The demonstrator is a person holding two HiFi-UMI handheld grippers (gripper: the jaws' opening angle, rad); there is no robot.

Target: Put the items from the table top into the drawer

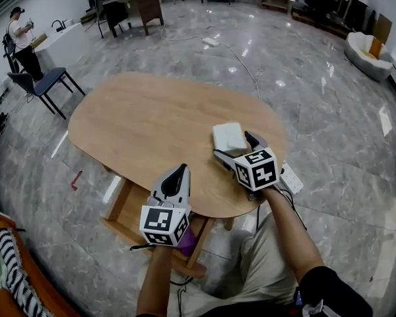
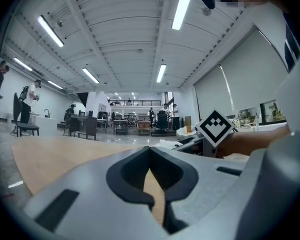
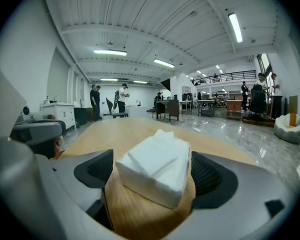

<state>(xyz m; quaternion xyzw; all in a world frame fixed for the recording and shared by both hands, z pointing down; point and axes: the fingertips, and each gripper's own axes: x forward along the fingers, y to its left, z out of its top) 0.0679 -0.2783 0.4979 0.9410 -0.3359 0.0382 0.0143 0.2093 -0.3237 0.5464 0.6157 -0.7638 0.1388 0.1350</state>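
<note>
A white tissue pack (image 1: pixel 228 136) lies on the oval wooden table (image 1: pixel 145 124), near its front right edge. My right gripper (image 1: pixel 235 146) is open, one jaw on each side of the pack's near end. In the right gripper view the tissue pack (image 3: pixel 157 170) fills the gap of the right gripper (image 3: pixel 153 174), and neither of the pads (image 3: pixel 94 170) presses on it. My left gripper (image 1: pixel 178 175) is shut and empty at the table's front edge, above the pulled-out drawer (image 1: pixel 117 207). In the left gripper view the left gripper (image 2: pixel 150 150) points level across the table top.
Something purple (image 1: pixel 190 238) lies in the drawer, mostly hidden by the left gripper's cube. A white power strip (image 1: pixel 292 177) lies on the floor right of the table. A blue chair (image 1: pixel 45 82) stands at far left, and a person (image 1: pixel 20 38) beyond it.
</note>
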